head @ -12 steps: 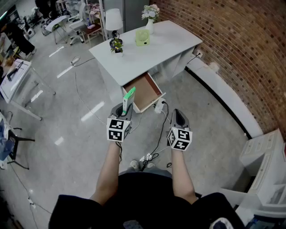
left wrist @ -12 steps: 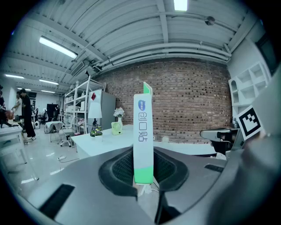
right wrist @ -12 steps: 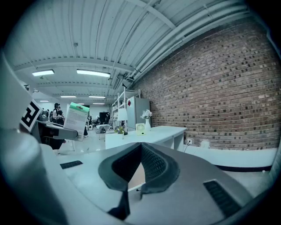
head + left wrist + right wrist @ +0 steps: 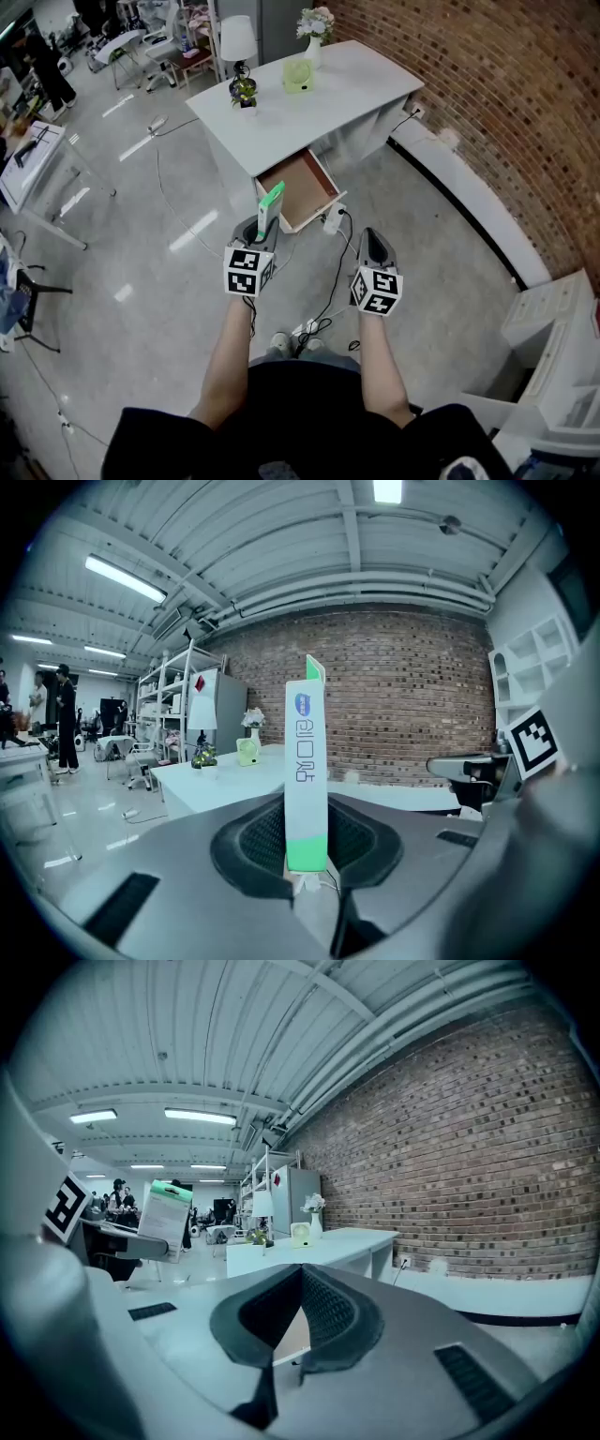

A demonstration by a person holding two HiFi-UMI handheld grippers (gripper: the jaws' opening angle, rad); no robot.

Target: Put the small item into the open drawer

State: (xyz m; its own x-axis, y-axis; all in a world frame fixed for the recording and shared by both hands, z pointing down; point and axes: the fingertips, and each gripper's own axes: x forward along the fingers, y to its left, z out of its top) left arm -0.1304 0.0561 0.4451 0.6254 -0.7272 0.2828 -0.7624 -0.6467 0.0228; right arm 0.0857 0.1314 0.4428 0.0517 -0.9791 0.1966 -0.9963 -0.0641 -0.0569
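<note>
My left gripper (image 4: 263,231) is shut on a flat white-and-green packet (image 4: 270,206), which stands upright between its pads (image 4: 307,761). It hangs over the floor just short of the open wooden drawer (image 4: 300,190) under the white desk (image 4: 319,103). My right gripper (image 4: 369,241) is beside it to the right, at about the same height, shut with nothing between its jaws. The right gripper view shows its pads meeting at the tip (image 4: 300,1277), with the packet (image 4: 165,1218) off to the left and the desk (image 4: 323,1244) ahead.
On the desk stand a lamp (image 4: 238,47), a small plant (image 4: 244,92), a green fan (image 4: 298,77) and a vase of flowers (image 4: 315,33). Cables and a power strip (image 4: 330,221) lie on the floor below the drawer. A brick wall (image 4: 487,103) runs along the right.
</note>
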